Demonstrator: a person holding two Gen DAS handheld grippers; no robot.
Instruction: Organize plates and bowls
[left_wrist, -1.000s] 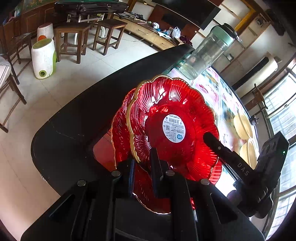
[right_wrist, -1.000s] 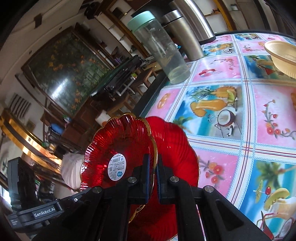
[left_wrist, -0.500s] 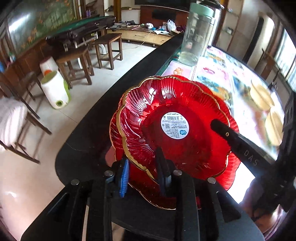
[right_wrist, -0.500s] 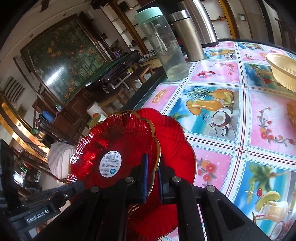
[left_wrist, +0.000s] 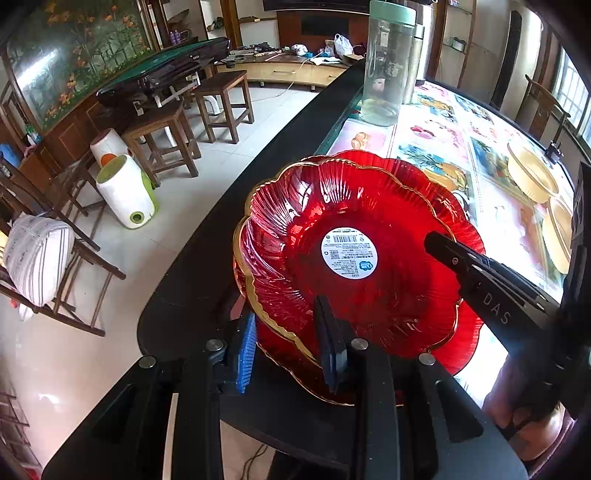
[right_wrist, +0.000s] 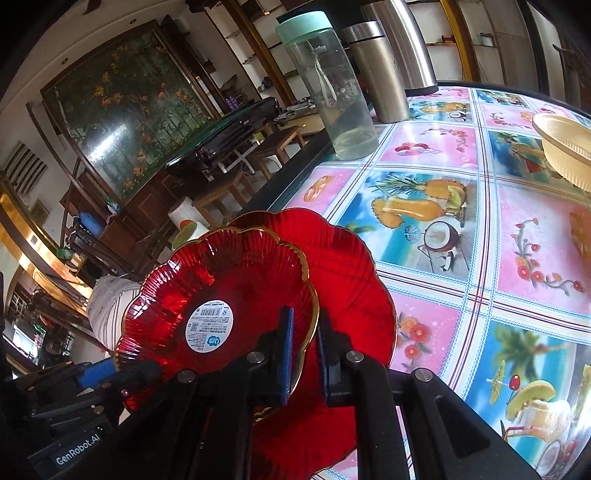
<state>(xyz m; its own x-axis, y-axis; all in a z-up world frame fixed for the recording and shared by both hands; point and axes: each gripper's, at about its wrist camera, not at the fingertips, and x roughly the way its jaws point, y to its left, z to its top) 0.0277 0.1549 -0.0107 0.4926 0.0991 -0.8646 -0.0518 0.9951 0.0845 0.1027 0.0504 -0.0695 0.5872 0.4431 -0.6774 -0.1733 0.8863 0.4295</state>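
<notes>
Right gripper jaws clenched on upper red plate rim. Left gripper jaws spread, straddling opposite rim, not pinching. Plate sat over lower red plate at desk edge. Cream bowls beyond.

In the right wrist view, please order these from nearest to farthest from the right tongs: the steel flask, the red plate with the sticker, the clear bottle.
1. Red plate with the sticker: in the right tongs.
2. Clear bottle: up the table's left edge.
3. Steel flask: just behind the bottle, right.
</notes>
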